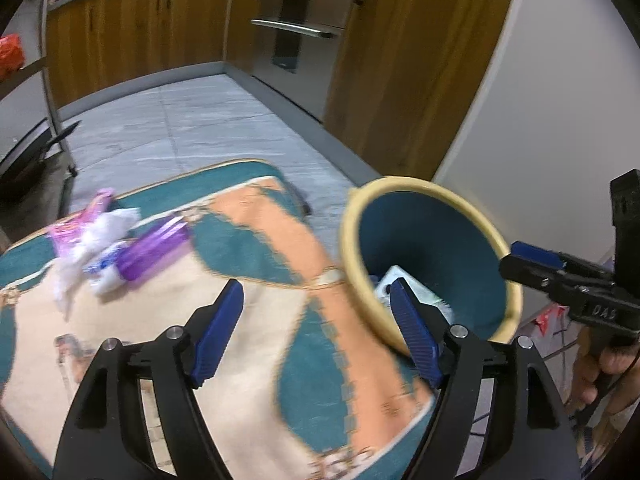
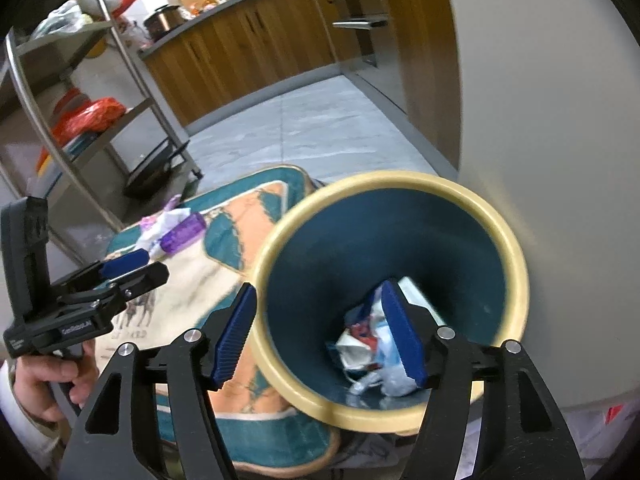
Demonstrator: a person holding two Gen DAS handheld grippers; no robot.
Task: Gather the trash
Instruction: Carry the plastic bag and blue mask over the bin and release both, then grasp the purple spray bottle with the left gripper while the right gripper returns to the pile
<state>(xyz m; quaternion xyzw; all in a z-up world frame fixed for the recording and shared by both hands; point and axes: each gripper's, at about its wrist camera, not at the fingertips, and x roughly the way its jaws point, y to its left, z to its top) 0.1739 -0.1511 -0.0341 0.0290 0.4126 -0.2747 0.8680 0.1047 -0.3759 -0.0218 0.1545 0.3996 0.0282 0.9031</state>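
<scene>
A teal bin with a cream rim (image 1: 430,264) (image 2: 390,292) stands at the rug's right edge and holds crumpled wrappers (image 2: 368,344). Loose trash lies on the rug's far left: a purple wrapper (image 1: 154,252) (image 2: 182,236), white crumpled plastic (image 1: 92,248) and a pink packet (image 1: 76,228). My left gripper (image 1: 316,332) is open and empty above the rug, its right finger in front of the bin's rim. My right gripper (image 2: 320,336) is open and empty over the bin's near rim, one finger inside the opening.
A patterned teal and peach rug (image 1: 248,320) lies on grey tile floor. Wooden cabinets and a steel oven (image 1: 296,24) line the back. A metal shelf rack (image 2: 80,92) with red bags stands left. A white wall (image 2: 540,120) is right of the bin.
</scene>
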